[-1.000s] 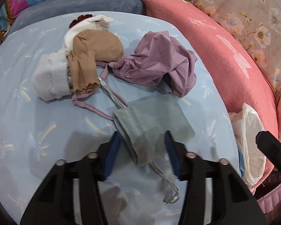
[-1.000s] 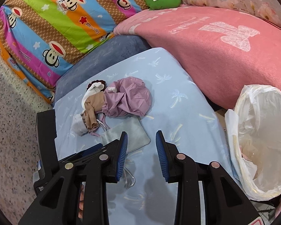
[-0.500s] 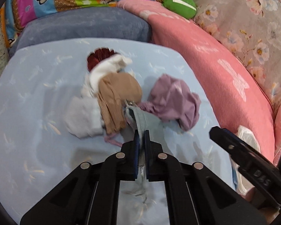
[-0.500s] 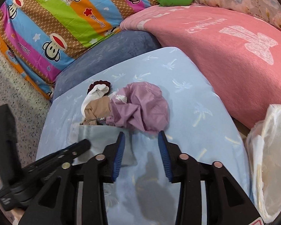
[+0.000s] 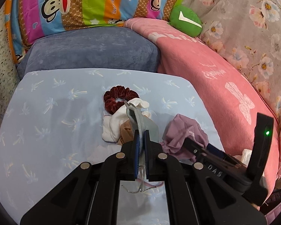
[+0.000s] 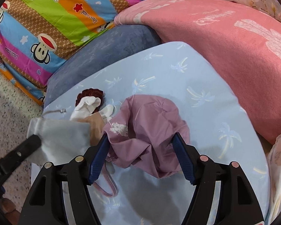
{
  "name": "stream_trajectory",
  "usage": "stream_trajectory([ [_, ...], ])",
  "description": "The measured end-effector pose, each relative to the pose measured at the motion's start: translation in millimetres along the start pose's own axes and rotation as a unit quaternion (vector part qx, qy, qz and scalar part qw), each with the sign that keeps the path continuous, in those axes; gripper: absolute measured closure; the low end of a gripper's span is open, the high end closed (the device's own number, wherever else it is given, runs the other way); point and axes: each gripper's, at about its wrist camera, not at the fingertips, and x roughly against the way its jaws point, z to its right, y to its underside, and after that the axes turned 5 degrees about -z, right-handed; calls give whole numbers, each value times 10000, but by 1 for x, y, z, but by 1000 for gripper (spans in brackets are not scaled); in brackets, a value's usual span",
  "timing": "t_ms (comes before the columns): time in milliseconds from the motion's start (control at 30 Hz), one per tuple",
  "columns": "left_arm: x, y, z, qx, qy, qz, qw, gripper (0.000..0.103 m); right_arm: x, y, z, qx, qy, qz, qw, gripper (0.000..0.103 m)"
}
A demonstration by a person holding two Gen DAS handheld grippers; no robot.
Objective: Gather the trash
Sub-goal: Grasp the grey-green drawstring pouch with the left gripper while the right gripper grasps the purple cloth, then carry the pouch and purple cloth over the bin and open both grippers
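We have the grey drawstring pouch [image 5: 147,126] pinched between the blue pads of the left gripper [image 5: 142,140], fingers pressed together on its lower edge, the pouch standing up from them above the light blue palm-print sheet [image 5: 52,116] with its silver cords [image 5: 138,188] dangling below. Just to its right lies the purple drawstring bag [image 6: 149,129], crumpled on the sheet, and our right gripper [image 6: 142,155] sits around its near part with fingers wide apart — one pad on each side, neither visibly pressing the fabric.

To do this step well, we judge the right gripper should come lower and close on a thick fold of the purple bag rather than a loose flap, and its pink striped cord [image 6: 107,184] looping on the near side should come along, not snag. The left grip looks shallow, so we would keep it firm while carrying.

Beyond them, on the far left, sit the white sock [image 5: 112,125], a tan stocking [image 5: 125,131] and a dark red velvet scrunchie [image 5: 115,100], touching in one heap.

The white plastic bag [image 6: 279,161] at the right edge is mostly cut off; we cannot tell how open it is. The pouch hides most of the stocking in the left view.
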Motion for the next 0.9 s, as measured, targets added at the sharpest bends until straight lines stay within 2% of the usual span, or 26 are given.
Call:
stream_trajectory([
  [33,-1,0,0,3,6,-14,10000,98,-3,2,0,20,-1,-46,10000,41],
  [100,-3,0,0,11,21,-53,10000,98,-10,7,0,68,-18,-210,9998,76],
  [167,-3,1,3,-2,26,-71,10000,98,-13,10,3,15,-103,-295,9995,93],
  [200,-2,2,3,-11,36,-73,10000,98,-10,13,5,-28,-128,-268,9996,96],
  [333,5,5,12,-81,82,-37,9999,98,14,16,10,-148,-204,-19,9997,98],
  [500,16,7,32,-218,170,54,9996,98,66,16,19,-195,-256,487,9983,99],
  [733,34,16,76,-577,400,190,9974,98,133,22,41,-304,-175,999,9944,99],
  [900,41,28,115,-922,606,206,9937,98,177,37,75,-520,-32,1321,9899,99],
])
